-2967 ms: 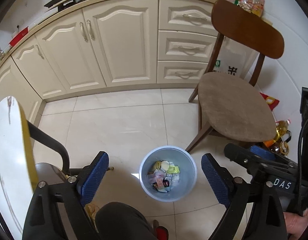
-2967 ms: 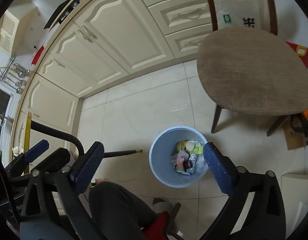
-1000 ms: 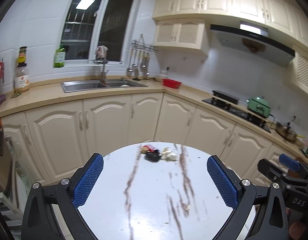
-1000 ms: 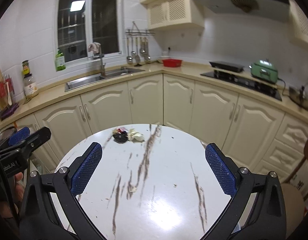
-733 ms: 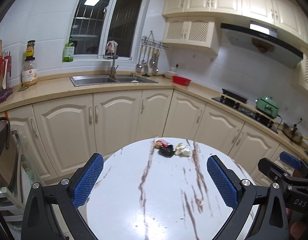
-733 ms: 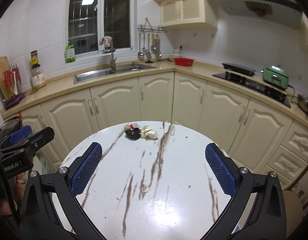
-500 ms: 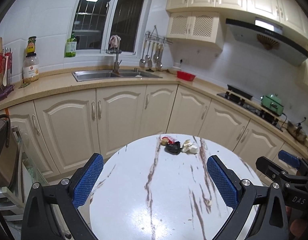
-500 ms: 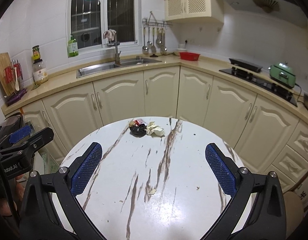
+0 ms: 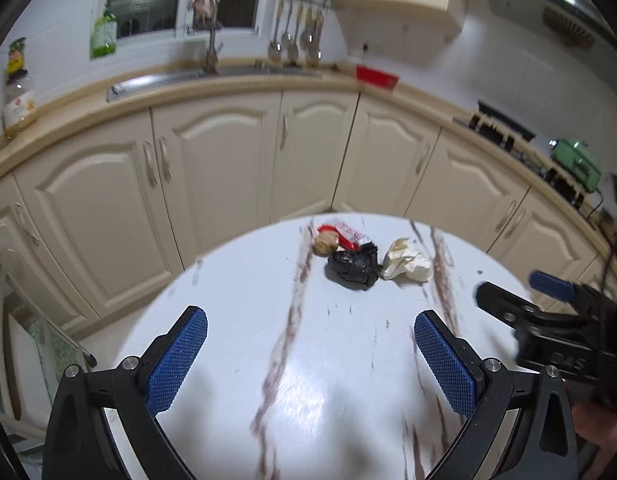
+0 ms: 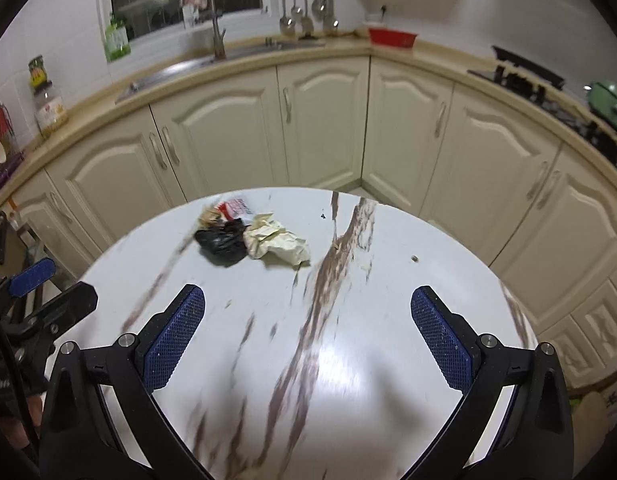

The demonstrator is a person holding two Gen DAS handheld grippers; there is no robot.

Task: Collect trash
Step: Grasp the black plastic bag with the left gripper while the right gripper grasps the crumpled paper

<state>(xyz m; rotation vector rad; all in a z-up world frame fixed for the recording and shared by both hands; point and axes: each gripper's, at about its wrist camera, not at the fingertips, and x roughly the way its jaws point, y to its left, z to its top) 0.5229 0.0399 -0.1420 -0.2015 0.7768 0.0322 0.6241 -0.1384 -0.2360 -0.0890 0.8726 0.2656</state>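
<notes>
Both my claws, left (image 9: 310,350) and right (image 10: 308,332), hang wide open and empty over the near table (image 10: 348,380); the trash (image 10: 252,238) lies far, left of centre.

A round white marble tabletop (image 9: 236,312), brown-veined, carries a small heap near its far edge — crumpled black bag (image 9: 353,266), cream paper wad (image 9: 406,261) touching it, red wrapper (image 9: 344,235) behind — plus scattered crumbs.

Left tongs (image 9: 310,344) and right tongs (image 10: 307,326), side by side, jaws spread wide, empty.
</notes>
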